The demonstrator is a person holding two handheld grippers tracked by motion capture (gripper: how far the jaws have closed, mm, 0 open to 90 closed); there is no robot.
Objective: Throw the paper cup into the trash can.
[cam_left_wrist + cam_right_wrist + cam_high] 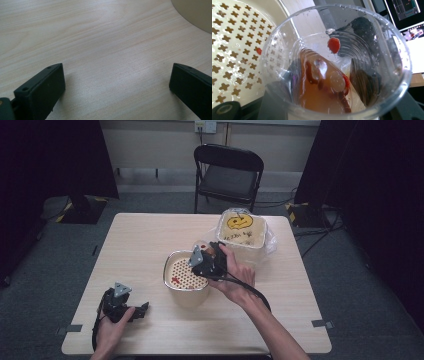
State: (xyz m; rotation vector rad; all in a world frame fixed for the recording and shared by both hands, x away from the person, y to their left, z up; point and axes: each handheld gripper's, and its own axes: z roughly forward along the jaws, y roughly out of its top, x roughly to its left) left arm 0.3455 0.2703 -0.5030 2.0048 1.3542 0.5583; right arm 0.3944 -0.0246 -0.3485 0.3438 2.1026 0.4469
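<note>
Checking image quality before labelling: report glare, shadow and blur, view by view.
High view: dim room edges, the table evenly lit. Left gripper view: soft sheen on the wood, jaws casting faint shadows. Right gripper view: the clear cup close and blurred, glints on its rim.

**Your table and what sat on it**

You worked at a pale, wood-grained rectangular table [145, 245] with rounded corners. A round cream bucket with a star-perforated strainer insert [184, 279] stood near its middle. A square cream tub printed with a yellow pumpkin face [242, 234] stood just behind it to the right, on crumpled clear plastic wrap [270, 241]. Your left gripper [145, 308] rested near the front left edge.
</note>
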